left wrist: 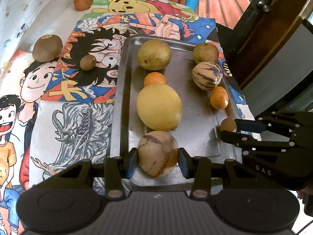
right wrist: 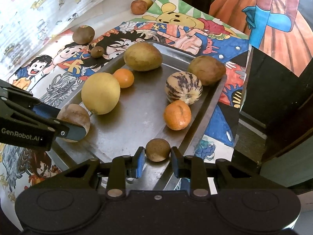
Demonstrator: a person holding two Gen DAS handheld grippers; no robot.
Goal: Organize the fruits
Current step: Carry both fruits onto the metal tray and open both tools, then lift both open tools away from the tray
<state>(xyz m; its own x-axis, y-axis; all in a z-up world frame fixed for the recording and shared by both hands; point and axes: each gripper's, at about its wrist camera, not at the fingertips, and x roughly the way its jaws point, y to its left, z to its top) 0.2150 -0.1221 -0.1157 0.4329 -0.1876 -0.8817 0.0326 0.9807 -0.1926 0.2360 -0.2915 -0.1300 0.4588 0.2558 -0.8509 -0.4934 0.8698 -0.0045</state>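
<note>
Metal tray [left wrist: 125,105], long axis running away from the cameras, lay on cartoon posters [left wrist: 78,82] covering the tabletop. On it: large yellow fruit [left wrist: 158,107], two striped melons, two oranges, two brownish fruits. Left gripper [left wrist: 158,161] pinched the brown-streaked fruit [left wrist: 158,152] at the tray's near end; its fingers [left wrist: 131,162] touched both sides. Right gripper [right wrist: 158,156] pinched a small brown fruit [right wrist: 157,149] at the tray's edge. Lettering read "GenRobot.AI" and "DAS". Dark wooden furniture stood beyond.
</note>
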